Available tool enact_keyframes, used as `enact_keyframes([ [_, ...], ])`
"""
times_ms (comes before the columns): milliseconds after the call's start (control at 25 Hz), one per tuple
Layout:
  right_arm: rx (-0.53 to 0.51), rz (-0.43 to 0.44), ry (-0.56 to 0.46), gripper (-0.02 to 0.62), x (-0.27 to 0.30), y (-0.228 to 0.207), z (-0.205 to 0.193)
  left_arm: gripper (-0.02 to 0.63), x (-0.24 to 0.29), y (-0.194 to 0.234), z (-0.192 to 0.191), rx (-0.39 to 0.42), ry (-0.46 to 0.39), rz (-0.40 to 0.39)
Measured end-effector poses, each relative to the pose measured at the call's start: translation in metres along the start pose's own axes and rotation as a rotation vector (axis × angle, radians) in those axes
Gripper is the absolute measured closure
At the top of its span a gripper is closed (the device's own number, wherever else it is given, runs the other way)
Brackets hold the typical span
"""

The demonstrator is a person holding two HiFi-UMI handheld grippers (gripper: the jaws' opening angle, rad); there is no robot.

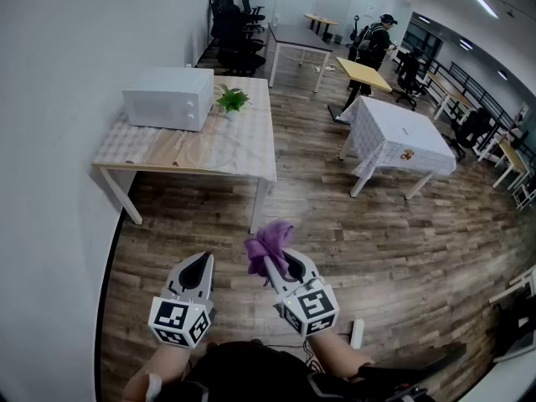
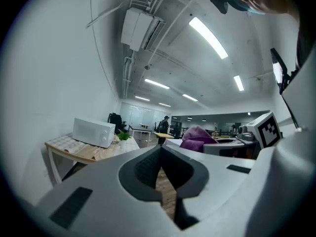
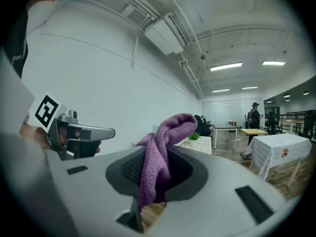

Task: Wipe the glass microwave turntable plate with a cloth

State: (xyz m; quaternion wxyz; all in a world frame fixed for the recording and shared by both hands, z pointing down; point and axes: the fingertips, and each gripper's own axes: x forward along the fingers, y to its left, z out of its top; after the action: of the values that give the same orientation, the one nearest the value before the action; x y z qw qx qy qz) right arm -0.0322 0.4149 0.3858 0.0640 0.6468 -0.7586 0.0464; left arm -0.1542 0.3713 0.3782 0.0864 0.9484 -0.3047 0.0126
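Observation:
The glass turntable plate (image 1: 207, 151) lies flat on the wooden table (image 1: 142, 153) far ahead at the left, in front of the white microwave (image 1: 169, 97). Low in the head view, over the wood floor, my right gripper (image 1: 280, 265) is shut on a purple cloth (image 1: 270, 241) that sticks up out of its jaws. In the right gripper view the cloth (image 3: 160, 152) hangs bunched between the pads of the right gripper (image 3: 157, 154). My left gripper (image 1: 203, 262) sits beside it, shut with nothing in it (image 2: 160, 152). Both grippers are well short of the table.
A small potted plant (image 1: 232, 100) stands by the microwave. To the right is a table with a white cloth (image 1: 400, 141), and further back a yellow table, desks and office chairs. A person (image 1: 373, 44) stands at the back. A white wall runs along the left.

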Motion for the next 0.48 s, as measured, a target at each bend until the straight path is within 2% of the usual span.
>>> enact_keyframes([
  [280,-0.011,-0.003,-0.004,0.505,-0.003,0.008,0.008,0.598,-0.009,-0.003,0.005,-0.023,-0.007,-0.009],
  [480,-0.022,0.012,-0.037,0.503,0.0,0.02,0.01,0.6,-0.016,0.002,0.005,-0.002,-0.011,-0.017],
])
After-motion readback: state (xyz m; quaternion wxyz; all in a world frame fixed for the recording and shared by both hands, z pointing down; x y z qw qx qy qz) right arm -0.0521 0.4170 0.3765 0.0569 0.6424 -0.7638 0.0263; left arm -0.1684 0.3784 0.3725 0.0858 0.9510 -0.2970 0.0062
